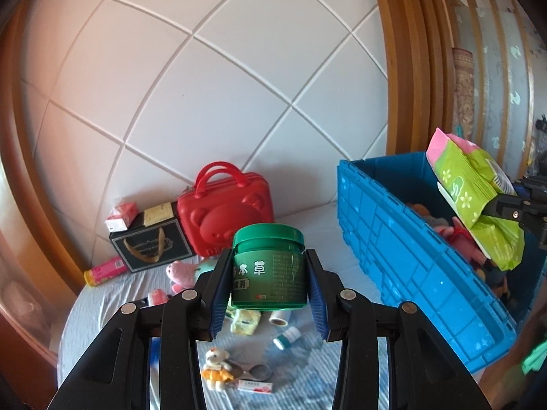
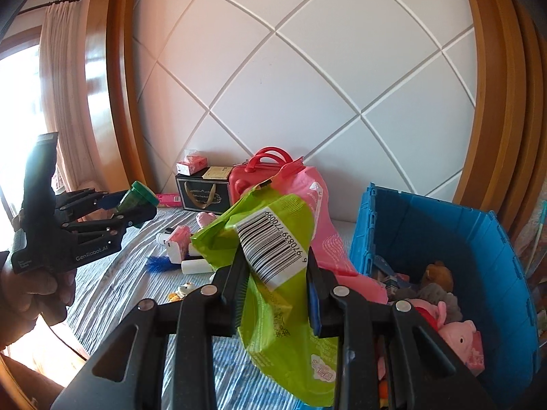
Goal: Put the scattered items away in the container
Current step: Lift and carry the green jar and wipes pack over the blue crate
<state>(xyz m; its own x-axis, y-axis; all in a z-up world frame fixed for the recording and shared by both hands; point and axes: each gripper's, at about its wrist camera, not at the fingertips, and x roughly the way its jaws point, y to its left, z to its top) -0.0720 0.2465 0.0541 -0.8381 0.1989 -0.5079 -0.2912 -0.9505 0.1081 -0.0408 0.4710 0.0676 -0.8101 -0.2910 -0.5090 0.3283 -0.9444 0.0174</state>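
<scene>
My left gripper [image 1: 270, 275] clamps a green jar [image 1: 268, 266]; my right gripper [image 2: 277, 287] pinches a green-pink packet [image 2: 273, 239], both raised.

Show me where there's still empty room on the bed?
Bare striped sheet lies between the red bear-shaped case and the blue plastic crate. It's crowded nearer the camera, around the small teddy in an orange skirt, and the crate's floor is heaped with plush toys.

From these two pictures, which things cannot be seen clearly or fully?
- Left wrist view: green jar label, partly covered by the left gripper pads.
- Right wrist view: blue crate contents, lower part hidden by the right gripper and green-pink packet.
- Left wrist view: small box print, too small.
</scene>
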